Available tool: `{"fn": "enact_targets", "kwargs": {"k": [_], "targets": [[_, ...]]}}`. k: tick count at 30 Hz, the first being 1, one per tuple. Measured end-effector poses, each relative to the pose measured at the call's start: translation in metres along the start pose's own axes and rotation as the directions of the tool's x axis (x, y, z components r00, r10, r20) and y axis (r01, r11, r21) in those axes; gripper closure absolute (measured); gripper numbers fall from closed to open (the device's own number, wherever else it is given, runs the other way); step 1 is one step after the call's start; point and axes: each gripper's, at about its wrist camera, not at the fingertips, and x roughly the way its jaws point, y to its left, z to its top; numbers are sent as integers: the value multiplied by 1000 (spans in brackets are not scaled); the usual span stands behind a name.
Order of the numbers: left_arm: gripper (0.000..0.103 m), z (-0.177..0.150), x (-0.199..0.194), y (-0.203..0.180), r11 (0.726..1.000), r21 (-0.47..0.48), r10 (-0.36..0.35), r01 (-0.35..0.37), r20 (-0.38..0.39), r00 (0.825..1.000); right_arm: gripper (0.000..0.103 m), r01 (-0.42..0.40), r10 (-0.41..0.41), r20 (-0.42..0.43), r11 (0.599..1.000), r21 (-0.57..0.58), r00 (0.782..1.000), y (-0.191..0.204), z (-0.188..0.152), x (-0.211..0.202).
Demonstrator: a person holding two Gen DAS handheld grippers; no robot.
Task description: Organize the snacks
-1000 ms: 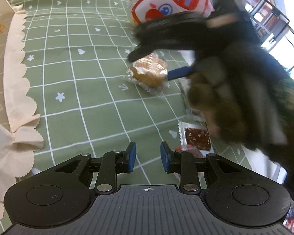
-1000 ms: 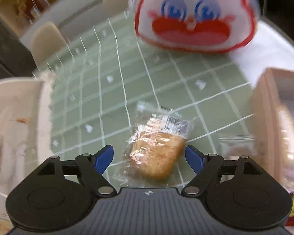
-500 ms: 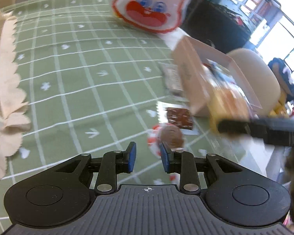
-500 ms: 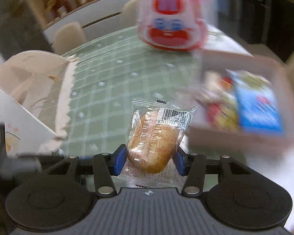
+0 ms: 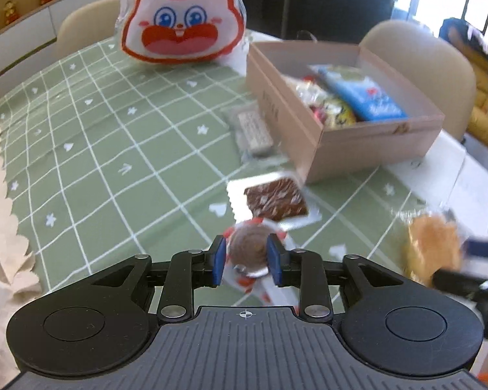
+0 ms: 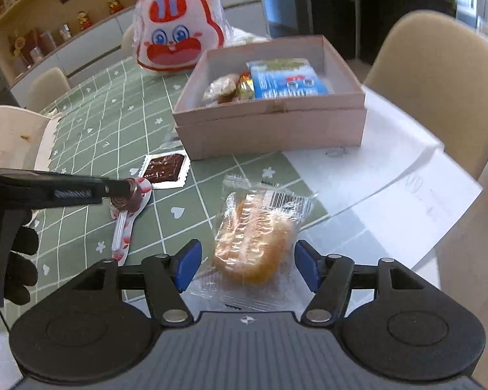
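While L gripper [image 5: 246, 260] jaws, just opening, flank wrapped choc lollipop [image 5: 248, 251] on green tablecloth [image 5: 114, 149], R gripper [image 6: 247, 268] jaws spread, just opening, clear of wrapped cake [image 6: 255, 243] between them, snack box [image 6: 270, 130] beyond, brownie pack [image 5: 275, 199] near it.

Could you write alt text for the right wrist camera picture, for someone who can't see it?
Open right tongs straddle a clear-wrapped cake lying on a green checked tablecloth, pads not touching it. Behind stands a pink box of snacks and a rabbit-face bag; at left, the left tongs meet a round chocolate snack.
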Motion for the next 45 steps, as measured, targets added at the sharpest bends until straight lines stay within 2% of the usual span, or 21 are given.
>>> {"fn": "enact_targets", "kwargs": {"k": [2,4,7,9,11,13,18,22,29,34,35,39,42,45], "targets": [[69,-6,-2,-2,999,42,0,0,5,1000,34,36,-34,29,998,-51,999,2,-3,0],[69,-10,-4,-7,995,94,-37,38,-6,999,33,61,-57,41,995,-80,998,4,-7,2],[68,-17,-10,-14,980,168,-103,106,-28,994,33,34,-32,39,998,-52,999,-4,-10,3],[67,-22,-15,-18,977,186,-101,105,-31,994,33,22,-20,43,999,-33,999,-9,-11,3],[65,-26,-18,-19,981,182,-68,71,-22,997,32,21,-20,48,1000,-17,999,-12,-13,3],[68,-27,-21,-18,987,158,-38,41,-23,999,31,17,-17,52,1000,-2,998,-14,-15,3],[67,-31,-28,-17,992,36,-117,120,-70,991,31,-23,24,26,1000,-14,999,-13,-22,5],[67,-37,-21,-30,994,63,-85,90,-86,993,30,-46,45,-37,999,-26,998,-8,-30,14],[67,-43,-20,-28,992,99,-62,72,-100,993,22,-30,27,-38,997,-74,999,2,-34,14],[65,-48,-26,-18,989,127,-55,71,-123,991,16,6,-12,-37,989,-149,999,12,-41,16],[68,-48,-27,-15,989,125,-63,79,-124,990,13,10,-16,-37,987,-160,999,14,-41,16],[68,-38,-33,-11,986,121,-113,119,-56,992,0,1,-11,-54,983,-185,999,18,-44,20],[68,-26,-32,-14,983,153,-105,106,-18,994,0,14,-26,-57,979,-206,998,22,-45,21],[68,-19,-24,-19,980,170,-105,107,-19,994,0,14,-26,-54,979,-205,998,22,-45,21]]}}
